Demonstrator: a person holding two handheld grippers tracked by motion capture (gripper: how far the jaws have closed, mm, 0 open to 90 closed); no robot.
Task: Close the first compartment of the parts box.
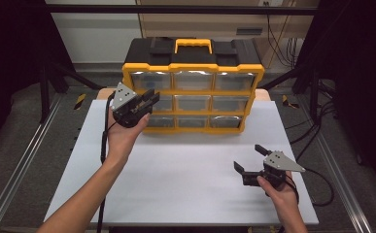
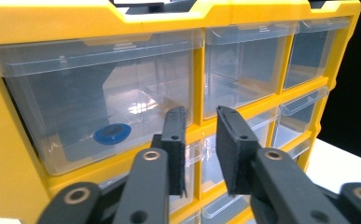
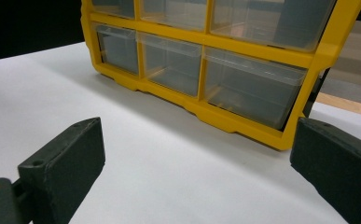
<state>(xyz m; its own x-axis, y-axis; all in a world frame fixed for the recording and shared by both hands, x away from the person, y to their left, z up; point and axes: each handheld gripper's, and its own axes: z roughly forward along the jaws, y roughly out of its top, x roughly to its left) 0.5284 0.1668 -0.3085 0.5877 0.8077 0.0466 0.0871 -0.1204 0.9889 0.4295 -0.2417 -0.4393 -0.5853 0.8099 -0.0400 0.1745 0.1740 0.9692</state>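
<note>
A yellow drawer cabinet (image 1: 193,67) with a black top stands at the back of the white table (image 1: 185,170). It has three rows of three clear drawers. My left gripper (image 1: 150,98) is raised just in front of the left column, apart from it. In the left gripper view my left gripper (image 2: 199,116) is open by a narrow gap with nothing between its jaws. Behind it, a blue disc (image 2: 112,134) lies in the top left drawer (image 2: 99,98). My right gripper (image 1: 247,158) hovers low over the table at the front right, wide open and empty.
The cabinet has a yellow carry handle (image 1: 193,45) on top. In the right gripper view the bottom-row drawers (image 3: 253,86) look empty. Metal rails (image 1: 25,160) and black frame posts flank the table. Cables (image 1: 321,179) trail off its right edge.
</note>
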